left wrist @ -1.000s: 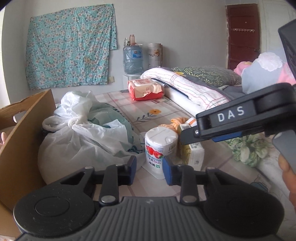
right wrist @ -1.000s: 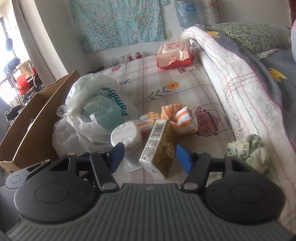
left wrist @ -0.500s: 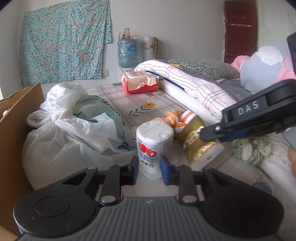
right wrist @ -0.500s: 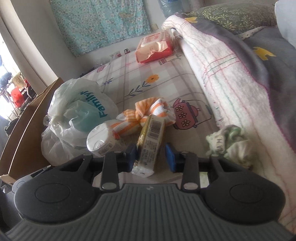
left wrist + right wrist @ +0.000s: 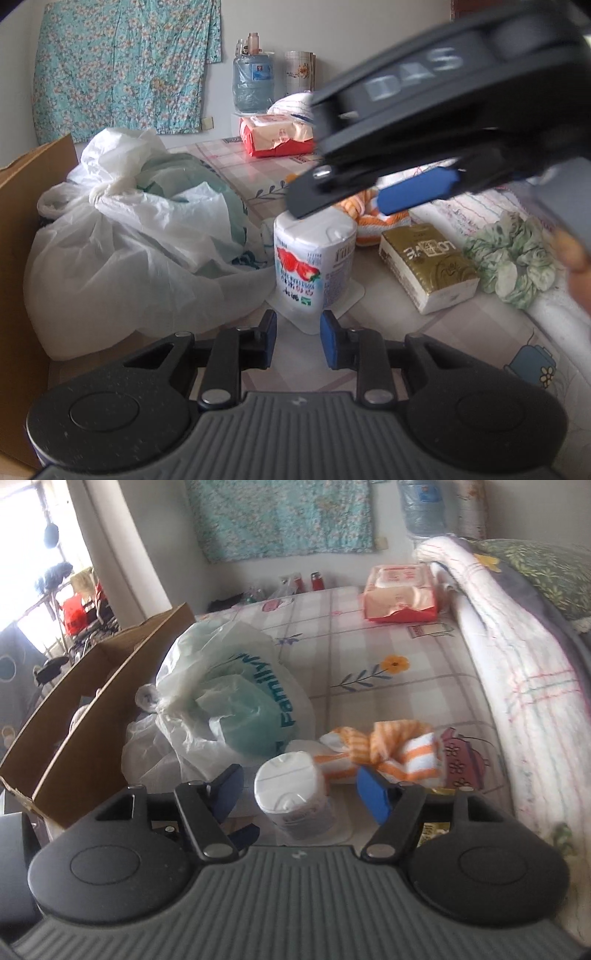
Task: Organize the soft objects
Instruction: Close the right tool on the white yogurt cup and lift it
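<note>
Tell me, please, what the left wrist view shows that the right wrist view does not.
Only the left wrist view: the green scrunchie and the whole gold tissue pack, lying flat. Only the right wrist view: the window side of the room and the "Family" print on the plastic bag. Both: the wrapped tissue roll, the orange striped cloth, the red wipes pack, the cardboard box.

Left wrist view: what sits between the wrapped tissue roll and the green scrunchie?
The gold tissue pack, lying flat on the bed between the tissue roll and the scrunchie.
</note>
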The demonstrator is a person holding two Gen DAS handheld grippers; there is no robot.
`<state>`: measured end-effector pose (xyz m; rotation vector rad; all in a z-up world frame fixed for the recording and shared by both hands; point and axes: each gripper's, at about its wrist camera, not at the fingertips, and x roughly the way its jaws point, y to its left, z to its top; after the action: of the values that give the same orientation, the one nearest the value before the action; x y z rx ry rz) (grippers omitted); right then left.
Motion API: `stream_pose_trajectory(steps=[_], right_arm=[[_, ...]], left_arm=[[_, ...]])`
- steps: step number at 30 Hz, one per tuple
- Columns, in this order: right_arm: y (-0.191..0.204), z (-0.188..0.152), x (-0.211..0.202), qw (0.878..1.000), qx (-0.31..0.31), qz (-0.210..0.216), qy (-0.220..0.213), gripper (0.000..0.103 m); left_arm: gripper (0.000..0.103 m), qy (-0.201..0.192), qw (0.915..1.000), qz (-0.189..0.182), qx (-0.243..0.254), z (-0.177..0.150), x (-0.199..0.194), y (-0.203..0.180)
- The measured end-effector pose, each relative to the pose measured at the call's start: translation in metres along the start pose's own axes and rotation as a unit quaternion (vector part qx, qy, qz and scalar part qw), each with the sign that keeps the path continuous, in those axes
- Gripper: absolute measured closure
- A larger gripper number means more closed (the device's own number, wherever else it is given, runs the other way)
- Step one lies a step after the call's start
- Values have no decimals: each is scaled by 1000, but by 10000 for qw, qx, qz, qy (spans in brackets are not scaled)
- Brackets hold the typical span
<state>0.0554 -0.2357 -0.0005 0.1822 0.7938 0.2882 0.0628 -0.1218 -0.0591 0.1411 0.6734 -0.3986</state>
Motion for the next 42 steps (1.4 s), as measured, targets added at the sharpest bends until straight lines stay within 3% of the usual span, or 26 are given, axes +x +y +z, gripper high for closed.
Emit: stream_pose_trajectory(steps=[3, 5, 8, 10, 12, 17, 22, 26, 30, 34, 37, 42], right_arm=[[13, 0, 24, 9991, -288, -121, 271, 37], [14, -2, 33, 9985, -314, -203, 397, 50], [7, -2, 33, 9991, -40, -117, 404, 54], [-5, -1, 29, 9984, 378, 70, 425, 55], [-18, 0, 26, 9947, 824, 347, 512, 55], [-33, -7, 21, 9809, 1523, 937, 769, 55], [-39, -15, 24, 9594, 2123, 1531, 1052, 55], [-35, -21, 22, 9545, 2200, 1644, 1161, 55], [-33, -31, 24, 9480, 2360, 1733, 1247, 54], [-26, -29, 16, 9583, 2189, 1482, 1085, 53], [-16, -24, 4, 9769, 1711, 975, 828, 50], [-7, -21, -16, 9926, 1106, 199, 470, 50]], left_arm=[[76, -24, 10000, -8, 44, -3, 0, 1], [76, -27, 10000, -28, 44, -4, -1, 1], [74, -41, 9999, -120, 3, -4, -4, 4], [65, -20, 9998, -186, 22, -4, -7, 5], [42, -44, 9998, -172, 122, -5, -13, 4], [31, -211, 9979, -11, 615, -10, -31, -7], [31, 17, 9982, 198, 563, -13, -40, -2], [33, 100, 9984, 217, 509, -20, -47, 4], [53, 173, 9991, 85, 382, -21, -46, 7], [65, 162, 9994, -51, 290, -25, -48, 4], [66, 71, 9993, -59, 370, -25, -50, 1], [66, 5, 9988, -69, 483, -26, -49, -5]])
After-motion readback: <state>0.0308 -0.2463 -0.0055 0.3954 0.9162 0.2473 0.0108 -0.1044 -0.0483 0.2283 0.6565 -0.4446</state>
